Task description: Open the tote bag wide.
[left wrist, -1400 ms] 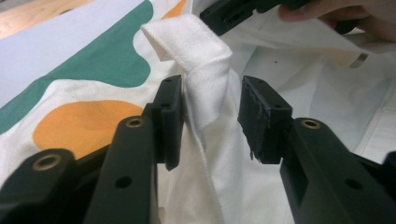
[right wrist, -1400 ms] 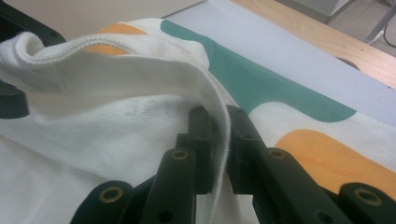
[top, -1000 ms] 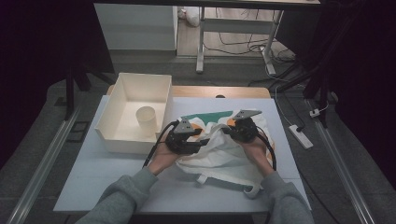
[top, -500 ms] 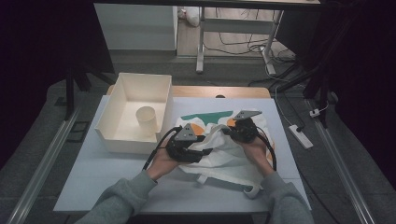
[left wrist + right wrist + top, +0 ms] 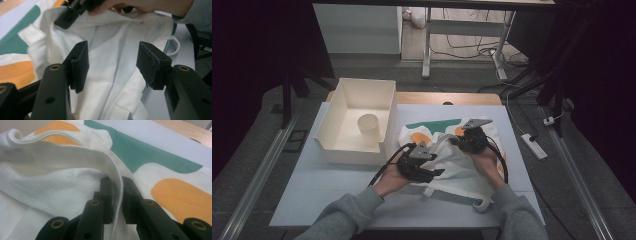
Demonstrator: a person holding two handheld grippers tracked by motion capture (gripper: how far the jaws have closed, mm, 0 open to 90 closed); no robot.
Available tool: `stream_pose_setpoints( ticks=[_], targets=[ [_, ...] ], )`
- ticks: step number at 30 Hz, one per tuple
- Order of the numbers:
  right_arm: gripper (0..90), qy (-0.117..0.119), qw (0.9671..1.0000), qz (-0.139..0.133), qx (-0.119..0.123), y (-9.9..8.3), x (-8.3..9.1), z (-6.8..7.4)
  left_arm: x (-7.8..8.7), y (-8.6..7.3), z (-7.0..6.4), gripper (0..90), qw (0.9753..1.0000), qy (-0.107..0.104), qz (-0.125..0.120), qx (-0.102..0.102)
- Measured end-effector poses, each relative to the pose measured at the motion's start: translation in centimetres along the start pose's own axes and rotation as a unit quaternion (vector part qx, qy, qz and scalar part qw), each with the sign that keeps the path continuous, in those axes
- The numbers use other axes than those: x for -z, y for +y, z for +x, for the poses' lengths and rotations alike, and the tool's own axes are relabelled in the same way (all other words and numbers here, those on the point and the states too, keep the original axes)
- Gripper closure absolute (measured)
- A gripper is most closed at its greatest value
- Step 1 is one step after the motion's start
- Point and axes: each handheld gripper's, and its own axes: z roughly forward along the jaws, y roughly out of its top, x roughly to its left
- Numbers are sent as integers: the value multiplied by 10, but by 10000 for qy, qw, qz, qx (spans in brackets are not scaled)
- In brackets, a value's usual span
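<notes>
We see the tote bag [image 5: 452, 155] lying on the pale table [image 5: 312, 190] (dark room, cabled floor). Right gripper [image 5: 115, 195] pinches its hem; left gripper [image 5: 112, 62] stands spread above it.

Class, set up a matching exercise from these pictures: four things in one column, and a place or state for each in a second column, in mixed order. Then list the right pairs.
Things
1. left gripper
2. right gripper
3. paper cup
4. cloth bag

Places or states
A. stands upright inside the white bin
B. lies rumpled on the table, with green and orange patches
C. jaws spread wide over the cloth
D. jaws pinched on a hem of the cloth

Pairs: 1-C, 2-D, 3-A, 4-B
</notes>
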Motion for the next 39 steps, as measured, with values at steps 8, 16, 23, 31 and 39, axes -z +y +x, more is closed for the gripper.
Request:
stream_pose_setpoints(
  ticks=[8,16,23,31,39],
  targets=[
    [796,2,10000,10,3,0,-1,0,-16,-3,-7,407,9993,-112,336,-150],
    [794,6,10000,3,-3,-1,-1,0,-28,-7,-9,396,9981,-174,550,-212],
    [792,5,10000,29,4,-1,-1,0,-35,-8,-10,387,9971,-203,682,-258],
    [790,4,10000,63,-29,-3,-4,0,-45,-7,-20,374,9954,-244,806,-464],
    [787,15,10000,49,-30,-3,-3,0,-57,-10,-29,331,9900,-381,1160,-707]
  ],
)
